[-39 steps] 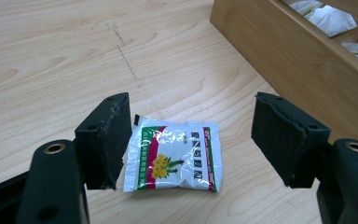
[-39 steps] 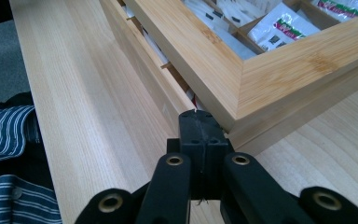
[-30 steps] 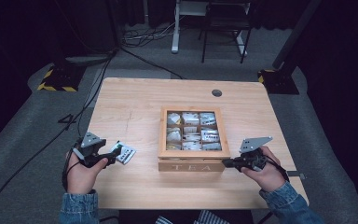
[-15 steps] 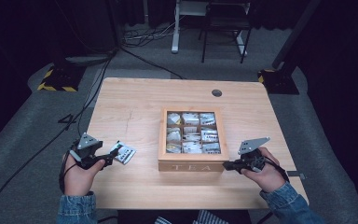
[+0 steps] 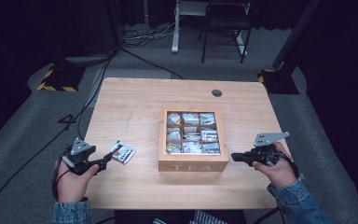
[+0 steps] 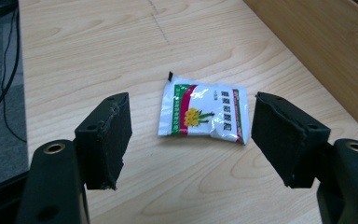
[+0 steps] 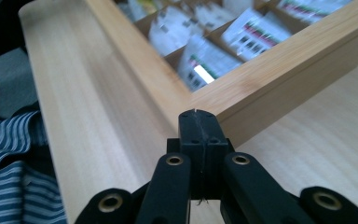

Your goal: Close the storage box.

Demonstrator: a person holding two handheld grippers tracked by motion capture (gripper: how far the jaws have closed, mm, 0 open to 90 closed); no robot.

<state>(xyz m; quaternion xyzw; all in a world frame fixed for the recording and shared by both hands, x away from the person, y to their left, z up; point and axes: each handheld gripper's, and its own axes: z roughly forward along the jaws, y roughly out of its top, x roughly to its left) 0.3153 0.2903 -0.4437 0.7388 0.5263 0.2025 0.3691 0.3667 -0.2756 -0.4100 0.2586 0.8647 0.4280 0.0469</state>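
The left gripper (image 6: 191,135) hangs spread wide around the tea packet (image 6: 204,113), seemingly to pinch it, while the right gripper (image 7: 199,122), pressed closed and empty, waits near the tea box (image 5: 193,161) corner.

Glossy foil sachet (image 6: 204,113) on matt pale-wood table (image 6: 98,56) (grain visible); wooden tea box (image 5: 193,162).

A chair (image 5: 223,18) and perhaps a desk leg (image 5: 175,28) stand behind.

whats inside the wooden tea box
The tea box is split into a grid of compartments, each holding light-coloured tea packets. Their print is too small to read, and whatever lies beneath the top packets is covered.
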